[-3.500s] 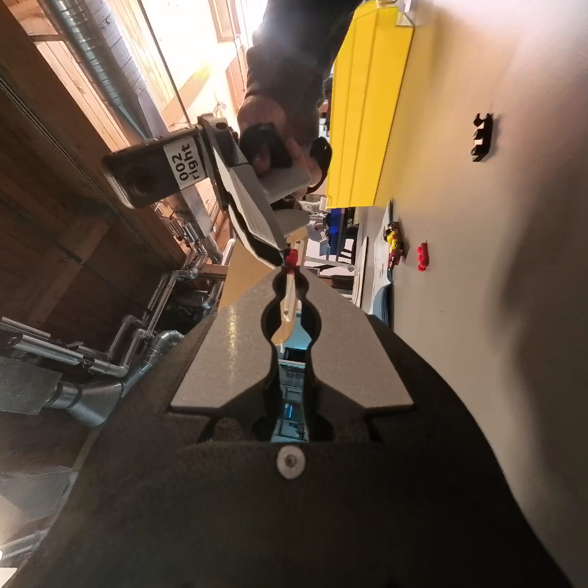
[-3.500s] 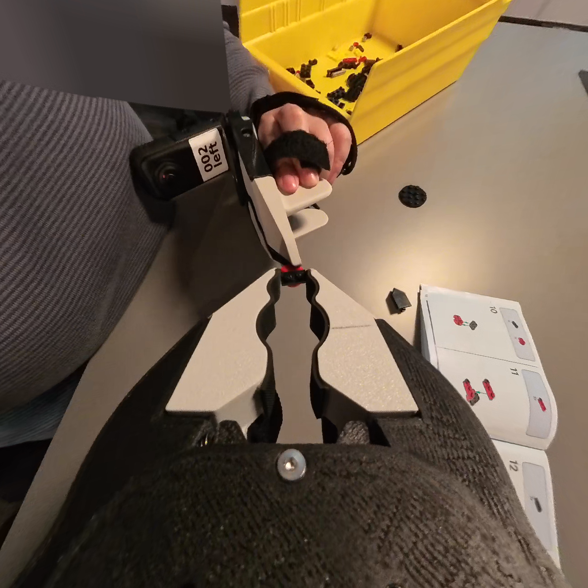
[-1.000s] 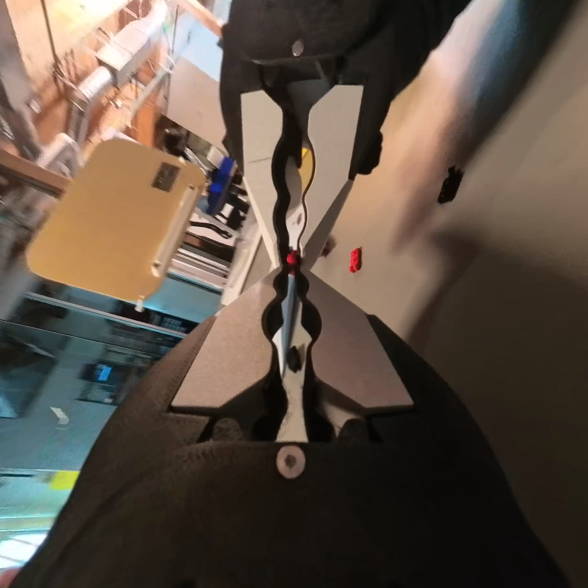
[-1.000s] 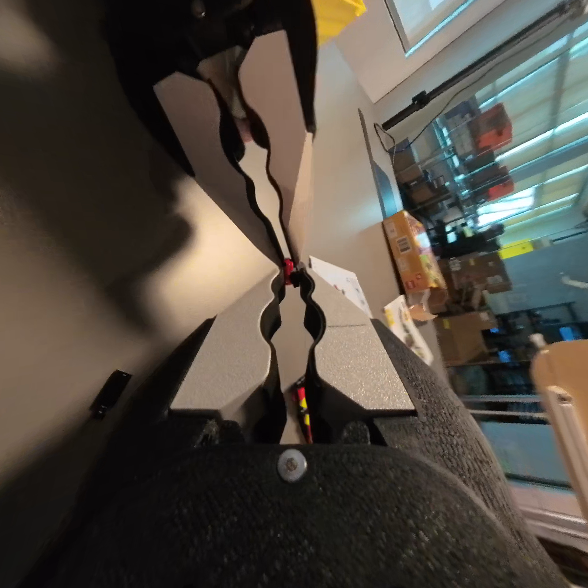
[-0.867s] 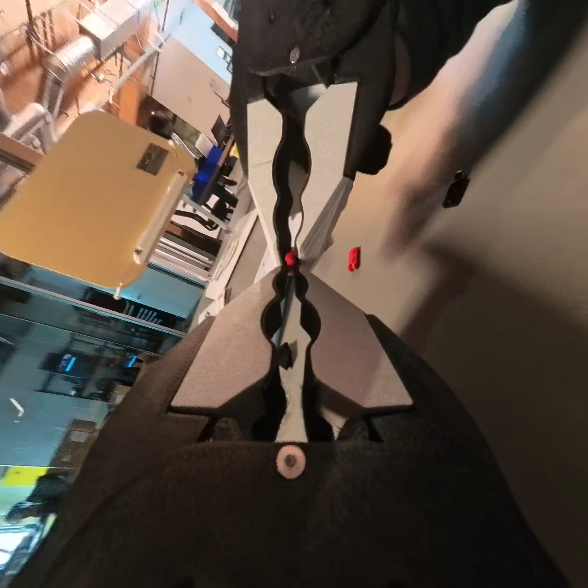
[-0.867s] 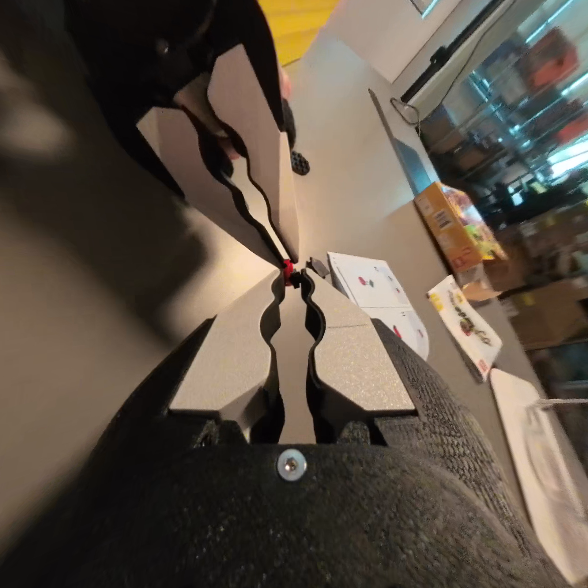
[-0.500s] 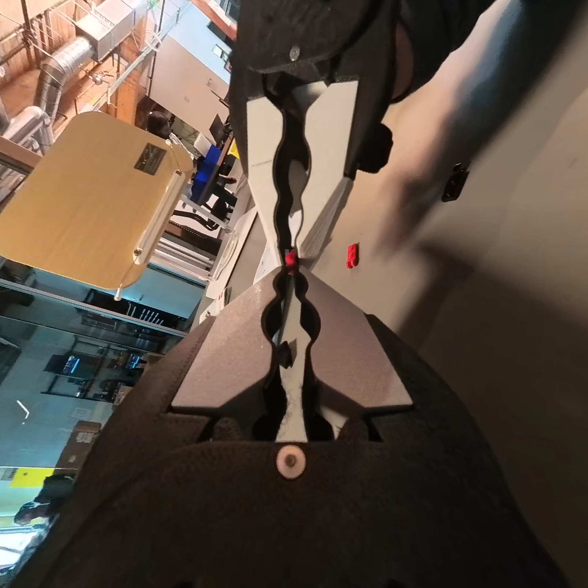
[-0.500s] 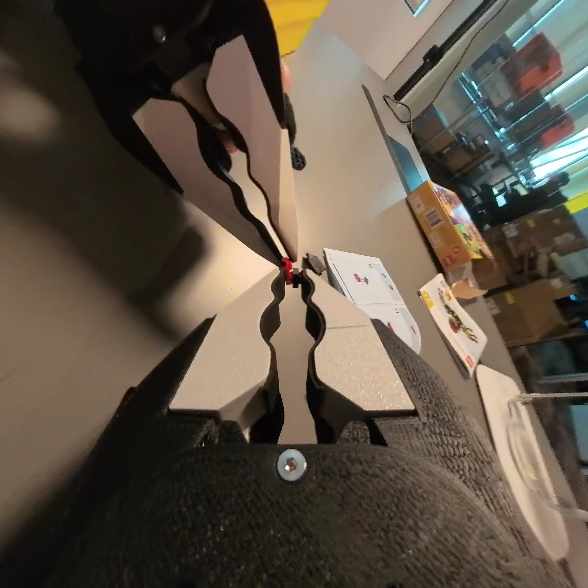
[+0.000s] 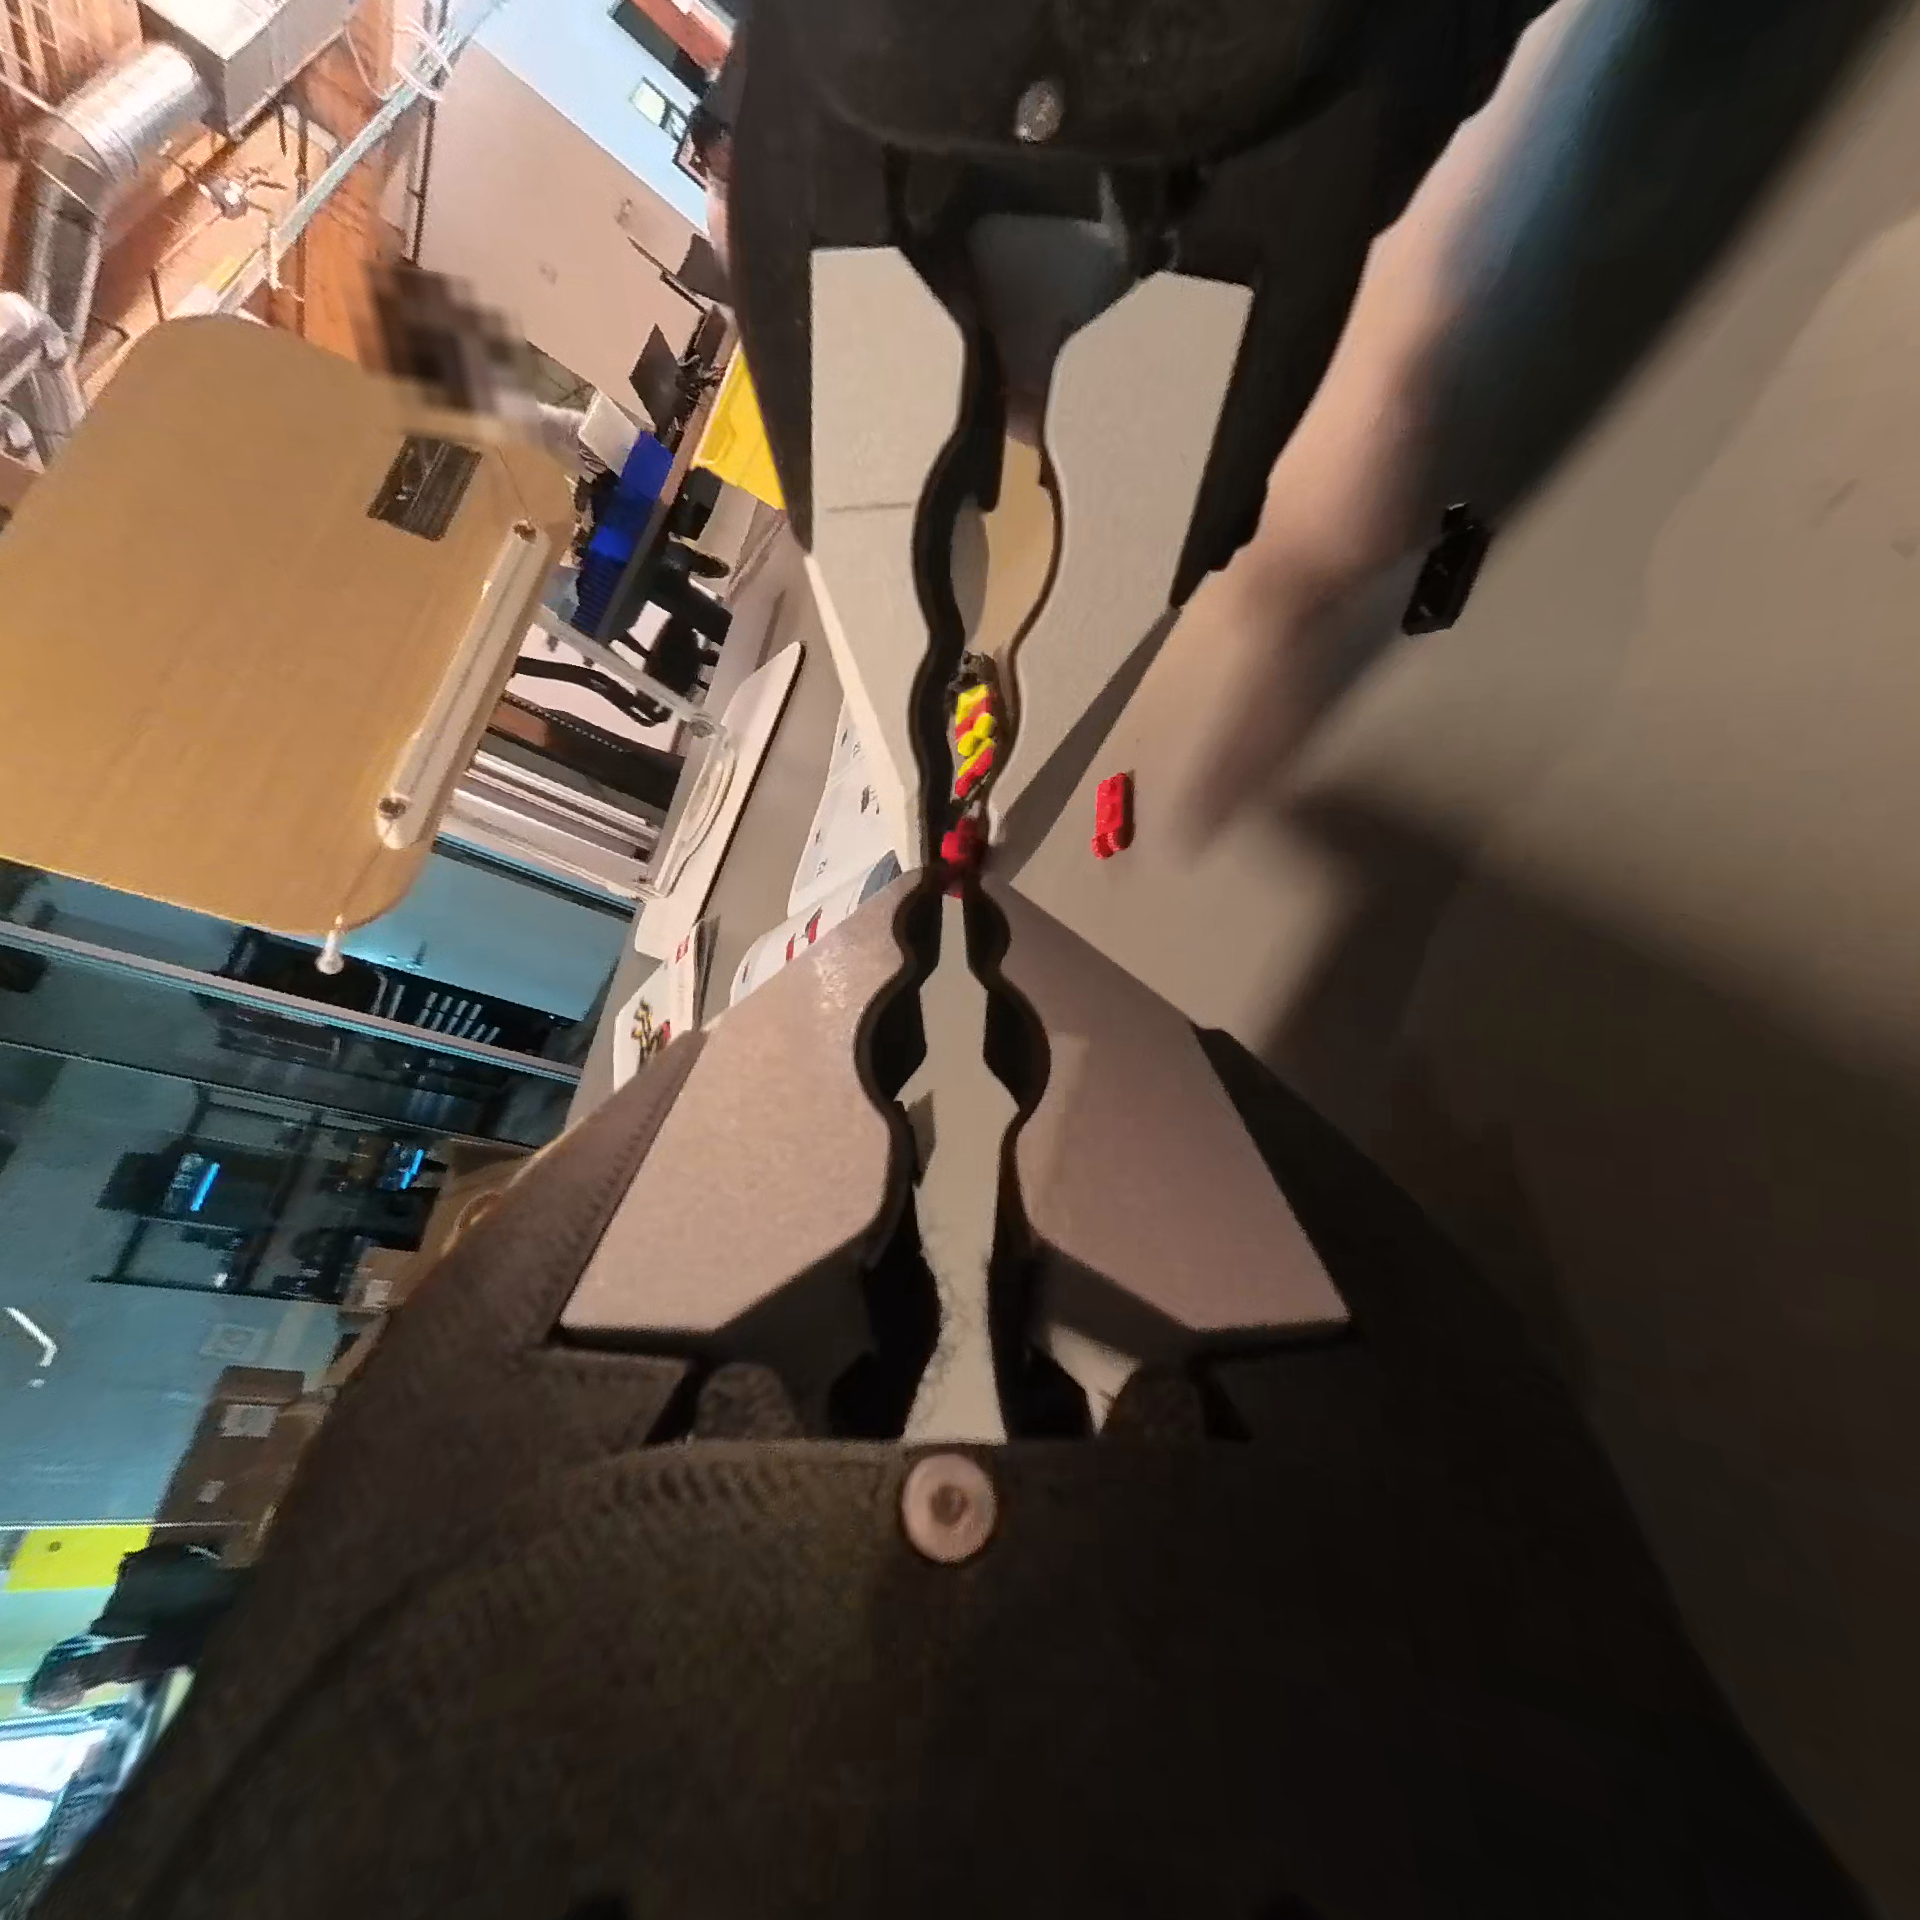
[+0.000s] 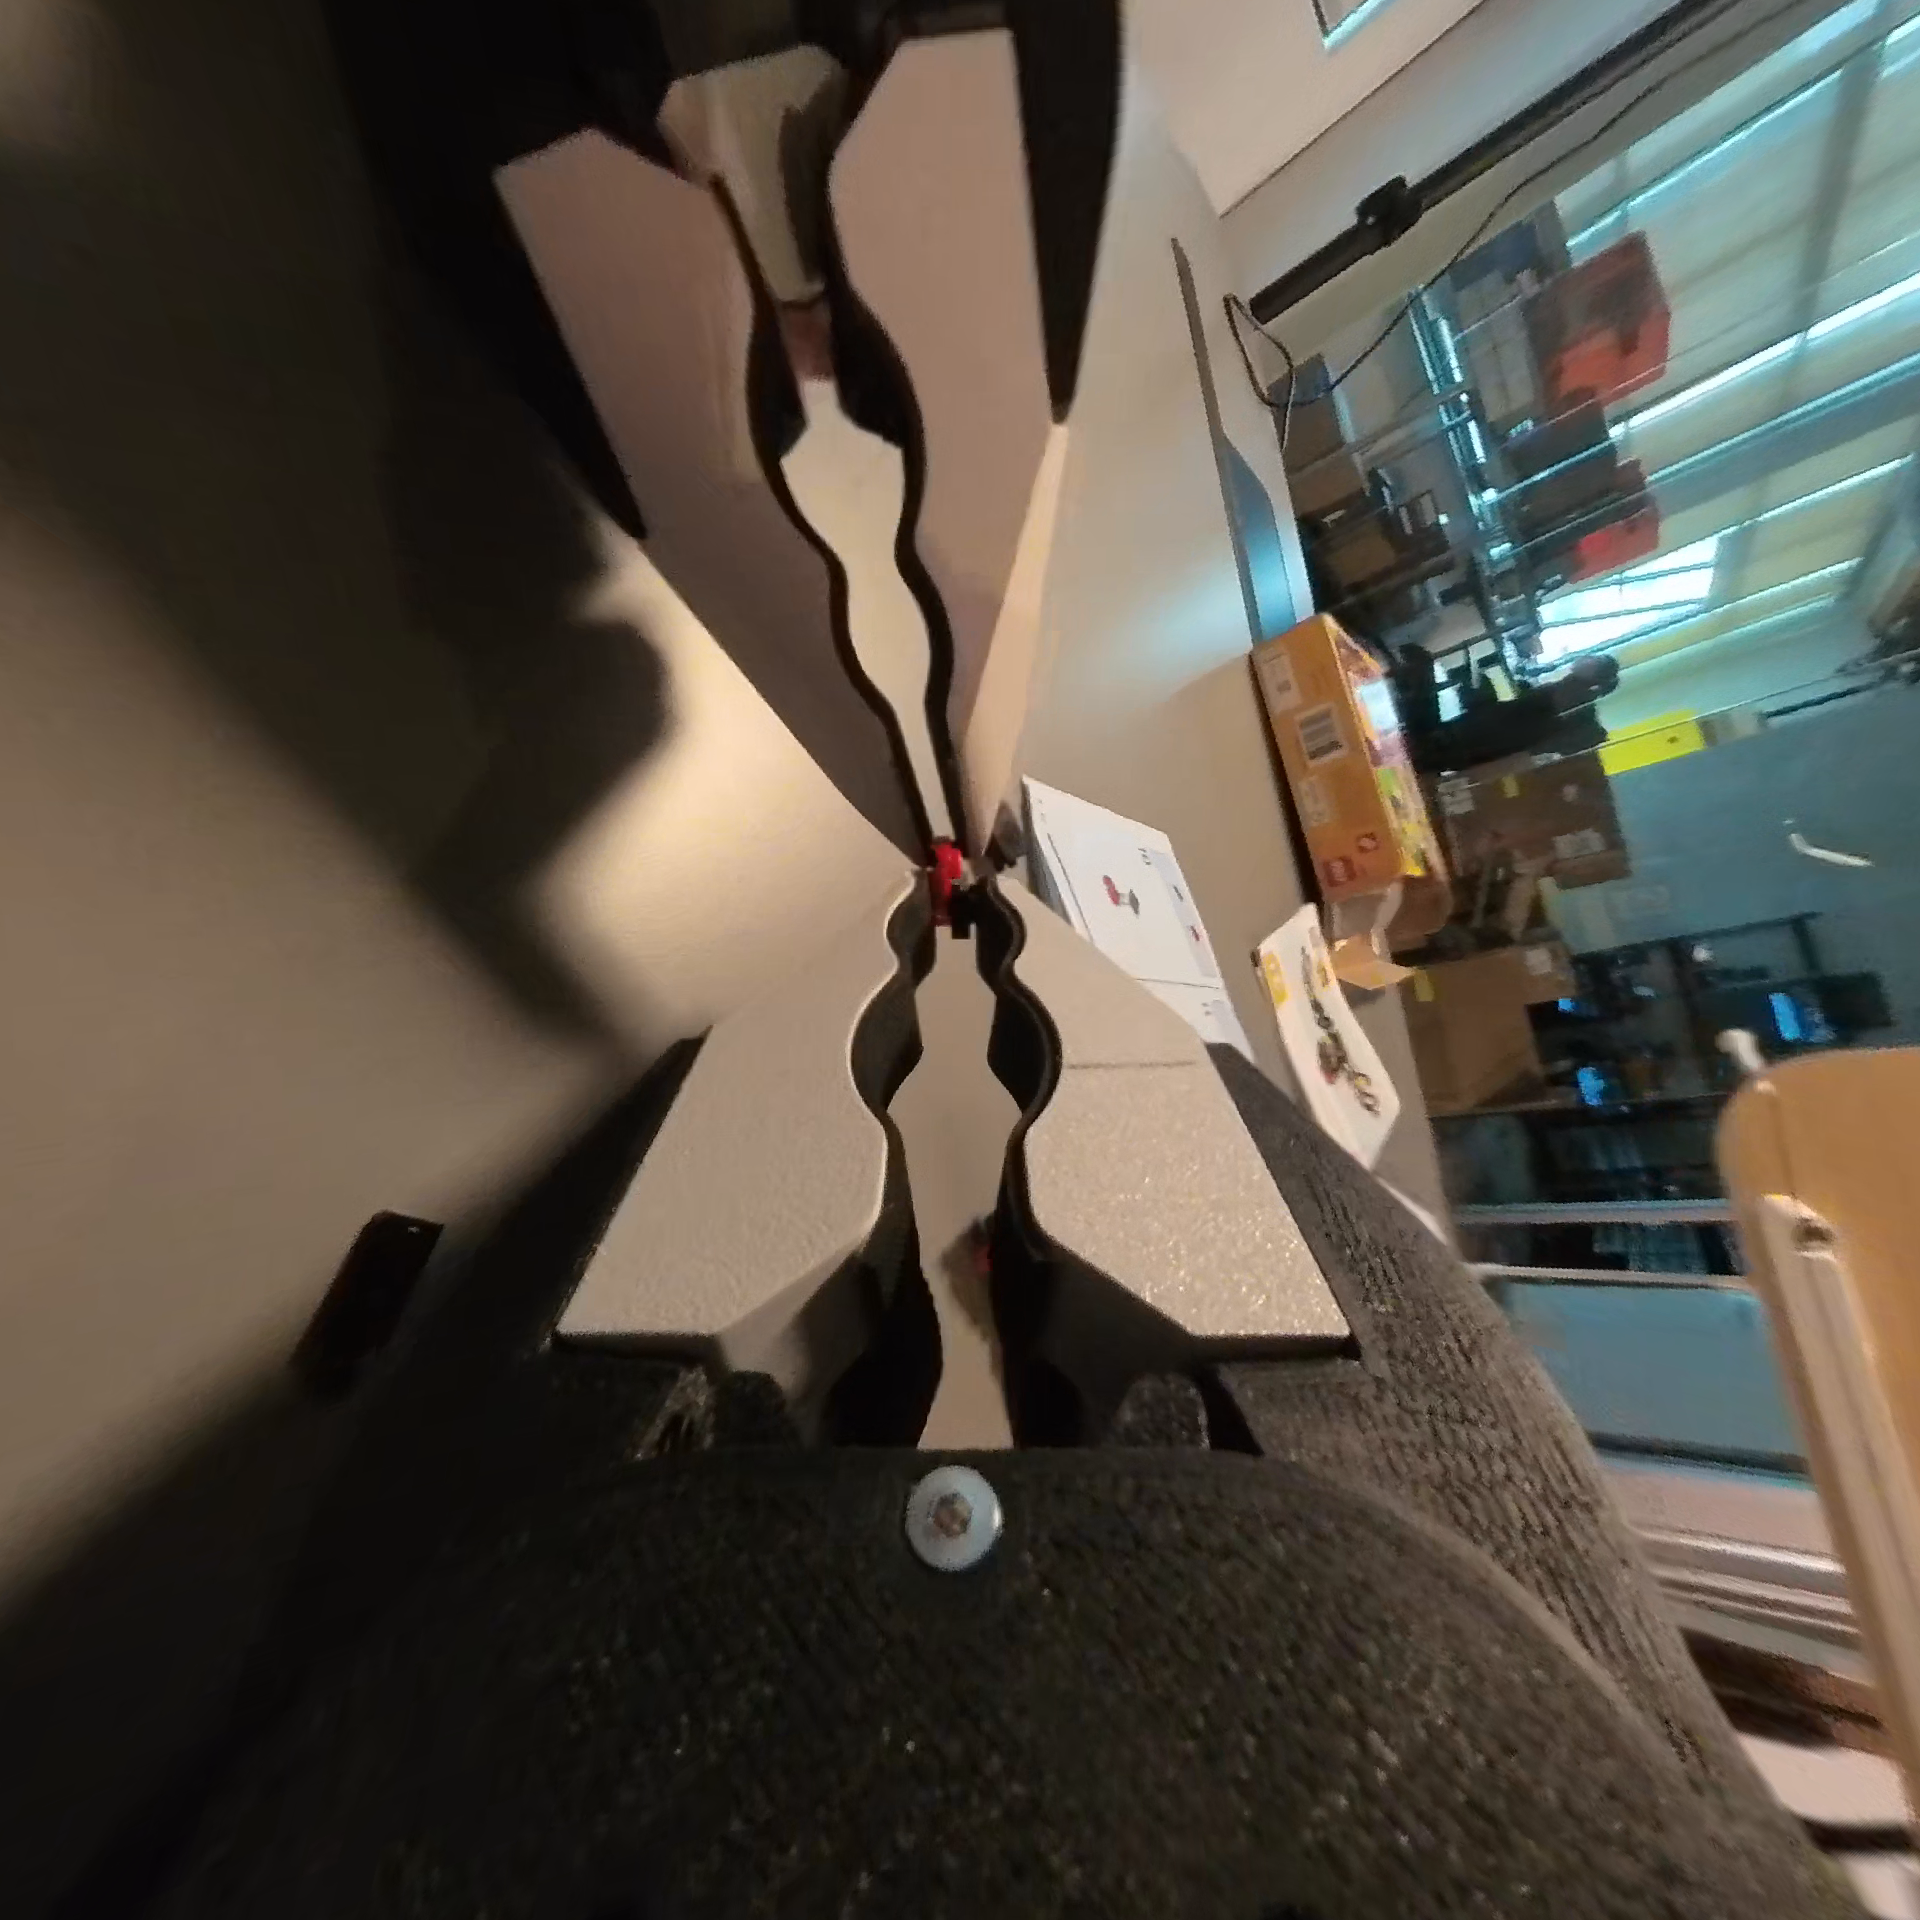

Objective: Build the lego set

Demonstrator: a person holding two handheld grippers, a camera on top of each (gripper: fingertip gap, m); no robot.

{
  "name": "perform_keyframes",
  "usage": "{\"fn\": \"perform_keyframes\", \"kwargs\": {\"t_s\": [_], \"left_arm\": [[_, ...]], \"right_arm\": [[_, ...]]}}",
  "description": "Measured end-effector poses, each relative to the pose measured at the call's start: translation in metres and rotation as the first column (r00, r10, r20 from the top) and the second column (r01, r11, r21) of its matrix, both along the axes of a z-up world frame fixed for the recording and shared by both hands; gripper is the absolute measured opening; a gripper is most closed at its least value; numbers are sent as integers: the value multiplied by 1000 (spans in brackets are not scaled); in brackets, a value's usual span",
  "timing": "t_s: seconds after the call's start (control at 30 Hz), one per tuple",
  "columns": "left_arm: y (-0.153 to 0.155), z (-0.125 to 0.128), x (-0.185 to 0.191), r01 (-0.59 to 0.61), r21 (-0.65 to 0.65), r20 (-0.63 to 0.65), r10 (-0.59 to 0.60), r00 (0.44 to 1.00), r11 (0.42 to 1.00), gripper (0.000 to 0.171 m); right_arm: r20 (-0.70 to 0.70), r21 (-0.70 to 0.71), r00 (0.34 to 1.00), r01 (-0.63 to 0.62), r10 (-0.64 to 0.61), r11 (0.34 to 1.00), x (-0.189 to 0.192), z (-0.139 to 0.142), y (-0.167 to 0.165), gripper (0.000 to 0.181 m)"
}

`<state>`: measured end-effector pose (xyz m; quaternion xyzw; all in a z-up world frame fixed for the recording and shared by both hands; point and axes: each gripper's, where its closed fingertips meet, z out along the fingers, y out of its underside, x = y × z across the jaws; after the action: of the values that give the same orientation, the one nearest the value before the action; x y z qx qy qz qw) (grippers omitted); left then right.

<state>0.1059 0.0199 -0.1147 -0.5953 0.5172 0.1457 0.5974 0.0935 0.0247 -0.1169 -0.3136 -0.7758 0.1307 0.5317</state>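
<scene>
Since 3.5 s back I've swung both grippers from a crossed angle to tip-to-tip, head-on; both views rolled, table now reads as a tilted wall.

My left gripper [image 9: 954, 902]: grey matte fingers with wavy black-lined inner edges, narrowed onto the small red lego piece [image 9: 960, 844] at the tips. My right gripper [image 10: 956, 906]: same build, fingers narrow, pinching a tiny black piece [image 10: 964, 916] that butts against the red one [image 10: 943, 864]. Whether the two bricks are fully seated, I can't tell; motion blur.

Relative to the red lego piece, left view: a yellow-and-red studded sub-assembly [image 9: 972, 736] shows through the opposing finger gap just beyond it; a loose red plate [image 9: 1112, 817] lies on the smooth grey table [image 9: 1558, 831] nearby to the right; a flat black piece [image 9: 1440, 569] sits farther that way.

Right view: the white instruction booklet [image 10: 1132, 904] lies just right of the piece; an orange cardboard box [image 10: 1340, 748] stands beyond it.
</scene>
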Motion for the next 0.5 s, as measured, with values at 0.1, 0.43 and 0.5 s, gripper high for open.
{"fn": "perform_keyframes", "kwargs": {"t_s": [0.1, 0.43, 0.5], "left_arm": [[-1, 4, 0, 6, -11, 42, -6, 999, 1000, 3], [3, -3, -2, -2, -45, 32, 3, 999, 999, 3], [3, -4, -1, 1, -34, 14, -1, 1000, 999, 4]], "right_arm": [[-22, -136, 1000, -4, 1, 991, -1, 3, -1, 6], [-3, -302, 1000, -15, 15, 953, -4, -5, 1, 7], [3, -297, 1000, -22, 24, 955, -4, -6, 0, 7]]}}
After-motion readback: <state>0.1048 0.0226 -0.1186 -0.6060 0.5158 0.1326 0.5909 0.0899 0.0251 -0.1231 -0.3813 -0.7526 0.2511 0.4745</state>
